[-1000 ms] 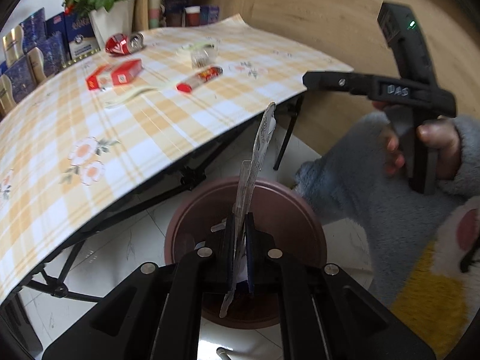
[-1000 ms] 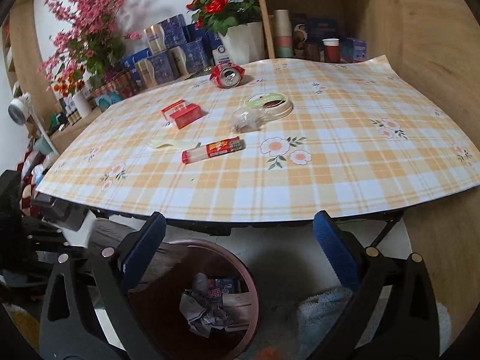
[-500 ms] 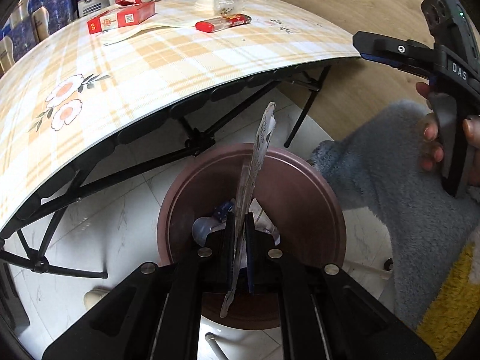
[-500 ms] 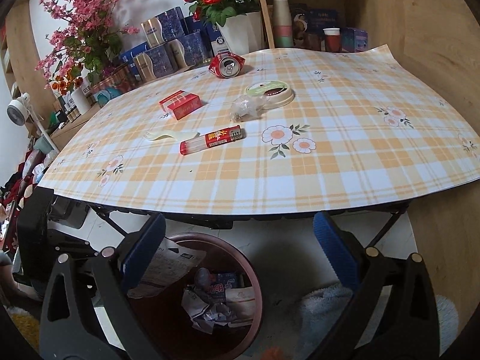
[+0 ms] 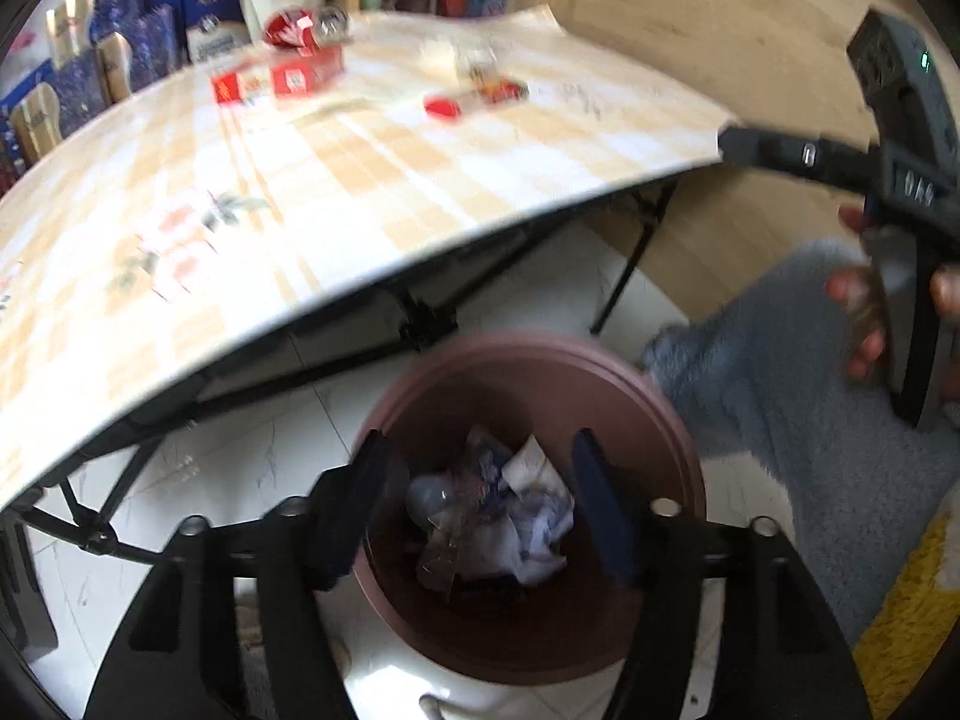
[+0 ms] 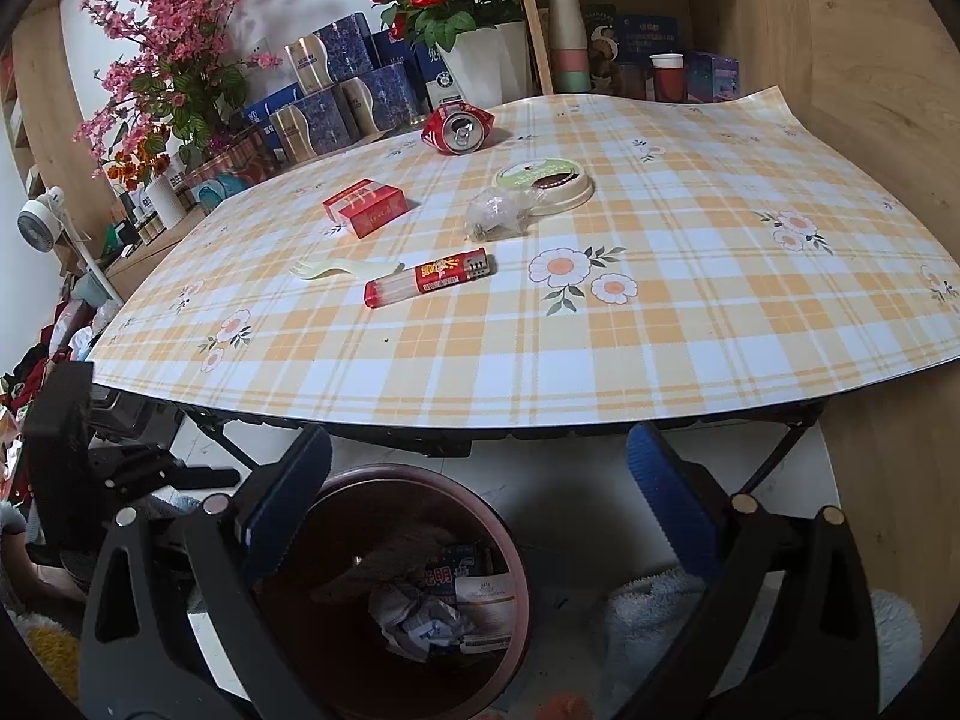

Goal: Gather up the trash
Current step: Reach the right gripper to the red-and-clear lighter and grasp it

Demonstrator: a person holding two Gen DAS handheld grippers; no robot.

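Observation:
A brown trash bin (image 5: 672,420) stands on the floor under the table's front edge, with crumpled paper and wrappers (image 5: 510,510) inside; it also shows in the right wrist view (image 6: 504,540). My left gripper (image 5: 480,504) is open and empty just above the bin. My right gripper (image 6: 480,498) is open and empty, held in front of the table. On the table lie a red lighter (image 6: 429,285), a red cigarette pack (image 6: 366,207), a crushed red can (image 6: 457,129), a plastic fork (image 6: 345,269), a crumpled clear wrapper (image 6: 495,215) and a round lid (image 6: 543,179).
The table (image 6: 660,330) has a yellow plaid cloth and black folding legs. Flower pots, boxes and cups stand behind it on shelves. A wooden wall (image 6: 870,90) is at the right. A grey sleeve and the right gripper's handle (image 5: 900,180) show in the left wrist view.
My left gripper has opened and the flat wrapper it held has dropped into the bin. The left view has tilted up a little and is blurred. The right gripper has barely moved.

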